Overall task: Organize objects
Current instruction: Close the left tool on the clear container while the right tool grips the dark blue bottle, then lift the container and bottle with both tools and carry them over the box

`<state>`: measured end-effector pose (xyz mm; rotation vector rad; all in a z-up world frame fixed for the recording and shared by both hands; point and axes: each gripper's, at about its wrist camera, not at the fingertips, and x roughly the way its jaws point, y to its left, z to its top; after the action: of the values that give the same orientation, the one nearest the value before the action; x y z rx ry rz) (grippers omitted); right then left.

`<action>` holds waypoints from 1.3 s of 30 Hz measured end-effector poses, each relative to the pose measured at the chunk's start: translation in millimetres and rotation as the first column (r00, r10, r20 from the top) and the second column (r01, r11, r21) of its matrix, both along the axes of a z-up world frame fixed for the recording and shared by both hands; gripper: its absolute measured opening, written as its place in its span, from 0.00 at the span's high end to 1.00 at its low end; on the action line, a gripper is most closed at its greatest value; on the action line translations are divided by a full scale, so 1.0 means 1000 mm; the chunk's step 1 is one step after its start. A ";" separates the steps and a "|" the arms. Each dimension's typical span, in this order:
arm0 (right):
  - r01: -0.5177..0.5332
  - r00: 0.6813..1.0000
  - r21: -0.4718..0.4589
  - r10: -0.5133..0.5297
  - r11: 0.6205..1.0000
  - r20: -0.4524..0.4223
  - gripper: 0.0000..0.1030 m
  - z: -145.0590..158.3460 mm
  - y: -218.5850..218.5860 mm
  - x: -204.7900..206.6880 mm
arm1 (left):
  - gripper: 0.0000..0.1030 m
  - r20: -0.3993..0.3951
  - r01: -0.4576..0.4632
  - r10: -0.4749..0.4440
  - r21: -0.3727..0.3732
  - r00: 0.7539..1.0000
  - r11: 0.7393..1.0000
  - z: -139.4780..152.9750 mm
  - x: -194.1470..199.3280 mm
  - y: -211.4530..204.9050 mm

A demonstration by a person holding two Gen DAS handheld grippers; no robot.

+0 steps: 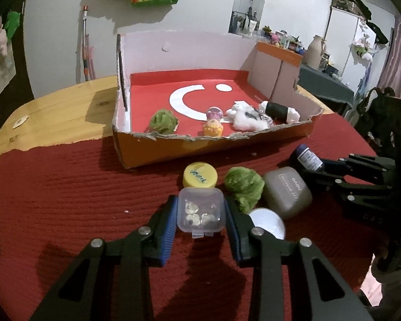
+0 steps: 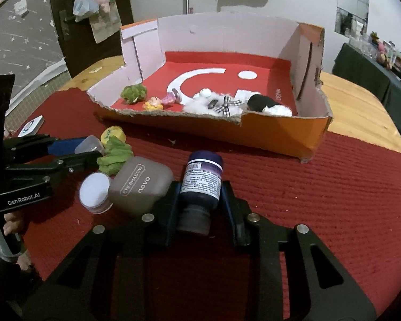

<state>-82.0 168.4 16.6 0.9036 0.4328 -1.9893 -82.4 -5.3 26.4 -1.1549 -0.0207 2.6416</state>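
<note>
My left gripper is shut on a small clear plastic box with shiny bits inside, just above the red mat. It also shows in the right wrist view. My right gripper is shut on a dark purple bottle with a white label, seen too in the left wrist view. On the mat lie a yellow cap, a green fuzzy ball, a grey eye-shadow case and a white-lidded jar.
An open orange cardboard box with a red floor stands behind, holding a green ball, a small figurine, white fluff and a black roll. The wooden table extends left.
</note>
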 end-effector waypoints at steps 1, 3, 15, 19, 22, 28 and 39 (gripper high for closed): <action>-0.003 1.000 -0.003 0.003 1.000 0.000 0.73 0.001 0.001 0.001 | 0.65 -0.004 0.000 0.000 -0.002 1.000 1.000 0.001 0.001 0.000; -0.004 1.000 -0.009 0.004 1.000 -0.003 0.73 0.003 0.001 0.002 | 0.65 -0.012 0.001 -0.001 -0.007 1.000 1.000 0.003 0.002 0.002; 0.001 1.000 -0.021 -0.001 1.000 0.014 0.73 0.005 0.003 0.002 | 0.65 -0.027 0.003 -0.003 -0.016 1.000 1.000 0.007 0.005 0.004; 0.001 1.000 -0.022 0.000 1.000 0.020 0.73 0.004 0.003 0.002 | 0.65 -0.026 0.003 -0.004 -0.016 1.000 1.000 0.007 0.005 0.004; 0.002 1.000 -0.021 -0.002 1.000 0.025 0.73 0.003 0.003 0.002 | 0.65 -0.026 0.002 -0.003 -0.017 1.000 1.000 0.007 0.005 0.004; 0.000 1.000 -0.024 0.000 1.000 0.027 0.73 0.003 0.004 0.002 | 0.65 -0.030 0.003 -0.003 -0.015 1.000 1.000 0.007 0.006 0.004; -0.092 0.994 -0.117 0.098 0.989 0.052 0.73 0.049 0.002 -0.003 | 0.65 -0.098 0.027 -0.028 -0.012 0.995 1.000 0.045 0.001 0.007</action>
<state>-85.2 170.0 65.4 0.8510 0.3203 -1.8768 -81.9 1.9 71.4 -1.0200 0.0279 2.6733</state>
